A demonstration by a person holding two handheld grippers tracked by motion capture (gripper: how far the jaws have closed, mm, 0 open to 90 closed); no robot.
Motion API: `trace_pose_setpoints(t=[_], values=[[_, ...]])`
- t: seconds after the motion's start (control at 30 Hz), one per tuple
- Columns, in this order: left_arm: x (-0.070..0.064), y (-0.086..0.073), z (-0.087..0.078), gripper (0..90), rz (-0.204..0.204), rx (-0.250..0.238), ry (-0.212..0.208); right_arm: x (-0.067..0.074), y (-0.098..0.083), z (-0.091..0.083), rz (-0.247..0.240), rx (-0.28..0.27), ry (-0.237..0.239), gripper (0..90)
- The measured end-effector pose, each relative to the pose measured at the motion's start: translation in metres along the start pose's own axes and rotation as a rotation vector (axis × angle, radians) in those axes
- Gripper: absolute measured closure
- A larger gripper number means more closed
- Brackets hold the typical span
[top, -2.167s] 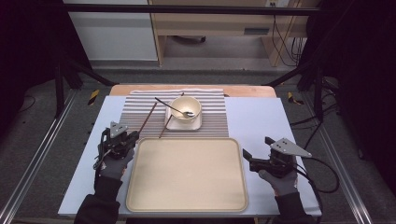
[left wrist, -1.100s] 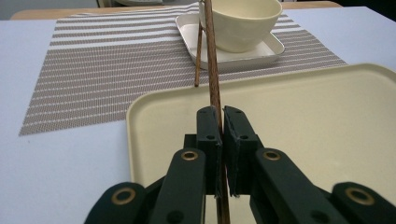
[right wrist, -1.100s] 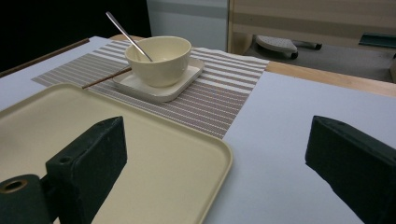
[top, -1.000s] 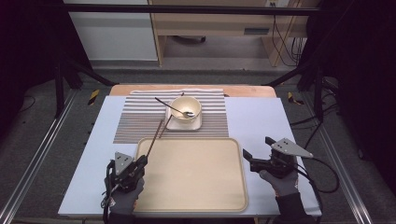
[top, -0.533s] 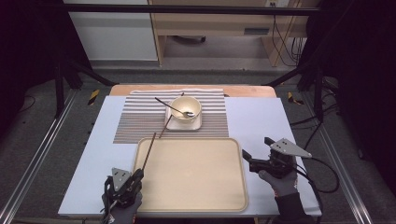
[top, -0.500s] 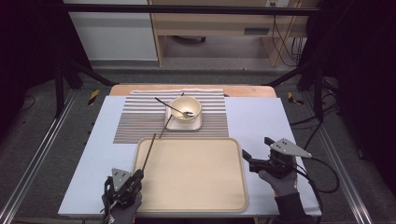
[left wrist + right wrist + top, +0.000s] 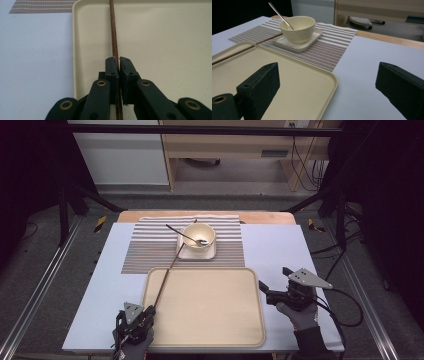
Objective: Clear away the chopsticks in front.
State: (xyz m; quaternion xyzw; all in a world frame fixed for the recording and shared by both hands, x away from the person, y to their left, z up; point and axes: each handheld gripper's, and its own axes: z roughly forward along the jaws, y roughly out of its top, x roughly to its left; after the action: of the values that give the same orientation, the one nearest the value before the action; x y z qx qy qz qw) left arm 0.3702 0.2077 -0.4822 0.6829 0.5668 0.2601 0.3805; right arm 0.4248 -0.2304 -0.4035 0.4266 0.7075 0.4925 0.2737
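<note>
Dragged back toward the near edge of the table since the earlier frames, the left gripper (image 7: 134, 320) is now sitting at the near left corner of the tray (image 7: 205, 340), its jaws pinching the near end of a thin brown stick (image 7: 165, 280). That stick is running straight away from the jaws along the tray's left rim, its far end reaching the saucer (image 7: 197, 252) under the bowl (image 7: 198, 235) on the striped mat (image 7: 145, 255). A spoon (image 7: 185, 236) is leaning in the bowl. Bare tray is lying open to the right of the stick. The right gripper (image 7: 280, 295) is waiting by the tray's right edge, jaws wide and holding nothing.
</note>
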Motion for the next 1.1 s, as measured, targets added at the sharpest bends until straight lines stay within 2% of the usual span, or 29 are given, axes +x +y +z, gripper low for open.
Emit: trace_pose_setpoints(t=[0.23, 0.33, 0.53, 0.6, 0.67, 0.7, 0.77, 0.87, 0.9, 0.93, 0.97, 1.0, 1.1], values=[[-0.001, -0.001, 0.002, 84.9, 0.01, 0.022, -0.005, 0.0, 0.0, 0.0, 0.001, -0.001, -0.001, 5.8], [-0.001, -0.002, 0.003, 84.8, 0.017, 0.037, 0.006, 0.0, 0.0, 0.0, -0.001, 0.001, -0.001, 5.8], [-0.003, -0.002, 0.003, 83.8, 0.034, 0.037, 0.012, 0.0, 0.0, 0.0, -0.001, 0.001, 0.0, 5.9], [-0.001, -0.001, 0.003, 80.4, 0.034, 0.043, -0.001, 0.0, 0.0, 0.0, -0.001, 0.002, -0.002, 5.9], [0.002, 0.003, 0.001, 77.6, 0.018, 0.033, -0.031, 0.0, 0.0, 0.001, -0.002, 0.003, -0.003, 5.9], [0.002, 0.003, 0.001, 76.5, 0.018, 0.033, -0.031, 0.0, 0.0, 0.001, -0.002, 0.003, -0.003, 5.9], [0.008, 0.015, -0.005, 75.3, -0.015, 0.002, -0.074, 0.0, 0.0, 0.001, -0.001, 0.004, -0.003, 5.9], [0.012, 0.03, -0.009, 78.0, -0.02, -0.023, -0.111, 0.0, 0.0, 0.001, -0.002, 0.004, -0.004, 5.8], [0.012, 0.03, -0.009, 79.4, -0.02, -0.023, -0.111, 0.0, 0.0, 0.0, -0.002, 0.004, -0.005, 5.8], [0.012, 0.036, -0.009, 79.4, -0.009, -0.026, -0.122, 0.0, 0.0, 0.0, -0.002, 0.004, -0.005, 5.8], [0.011, 0.043, -0.008, 84.1, 0.01, -0.025, -0.136, 0.0, 0.0, 0.0, -0.002, 0.001, -0.005, 5.8], [0.01, 0.053, -0.005, 85.5, 0.04, -0.028, -0.165, -0.001, 0.0, 0.0, -0.003, 0.001, -0.004, 5.8], [0.008, 0.065, 0.006, 89.1, 0.107, -0.005, -0.179, -0.001, 0.0, -0.001, -0.002, -0.001, -0.006, 5.9]])
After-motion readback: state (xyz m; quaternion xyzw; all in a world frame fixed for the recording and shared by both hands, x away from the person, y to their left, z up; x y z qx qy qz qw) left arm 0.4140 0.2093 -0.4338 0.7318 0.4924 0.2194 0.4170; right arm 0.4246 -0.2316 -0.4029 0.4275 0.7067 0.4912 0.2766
